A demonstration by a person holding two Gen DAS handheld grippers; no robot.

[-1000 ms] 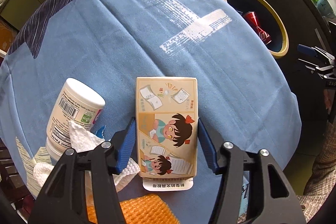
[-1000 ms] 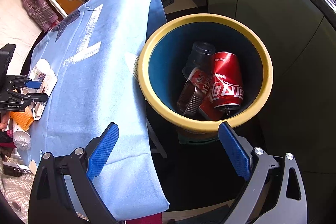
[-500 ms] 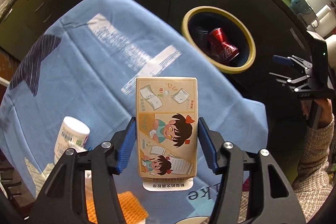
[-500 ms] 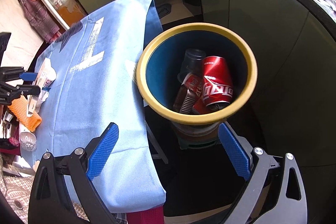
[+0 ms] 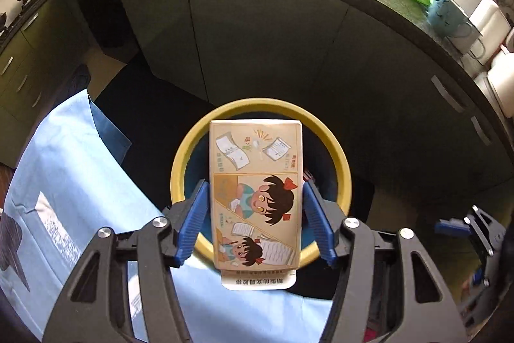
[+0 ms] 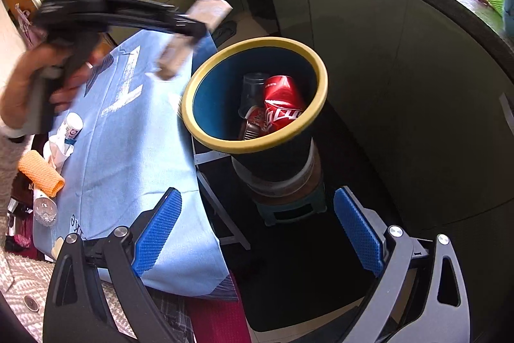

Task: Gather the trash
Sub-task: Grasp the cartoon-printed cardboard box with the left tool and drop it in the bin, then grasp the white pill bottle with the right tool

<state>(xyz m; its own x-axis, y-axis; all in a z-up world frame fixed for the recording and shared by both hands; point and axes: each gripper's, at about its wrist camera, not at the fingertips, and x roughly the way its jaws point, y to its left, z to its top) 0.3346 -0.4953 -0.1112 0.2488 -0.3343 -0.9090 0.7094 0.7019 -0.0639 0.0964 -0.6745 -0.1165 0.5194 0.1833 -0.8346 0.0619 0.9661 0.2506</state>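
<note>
The cardboard box (image 5: pixel 255 195), printed with cartoon children, hung directly above the yellow-rimmed bin (image 5: pixel 339 156), between the blue pads of the left tool (image 5: pixel 255 217). That tool's jaws were opening, slim gaps showing on both sides of the box. The bin stood just off the worktop's (image 6: pixel 128 150) edge and held a red can (image 6: pixel 282 105) and a dark cup (image 6: pixel 252 89). The right tool (image 6: pixel 257 233) gaped wide, holding nothing, beyond the worktop's near corner.
</note>
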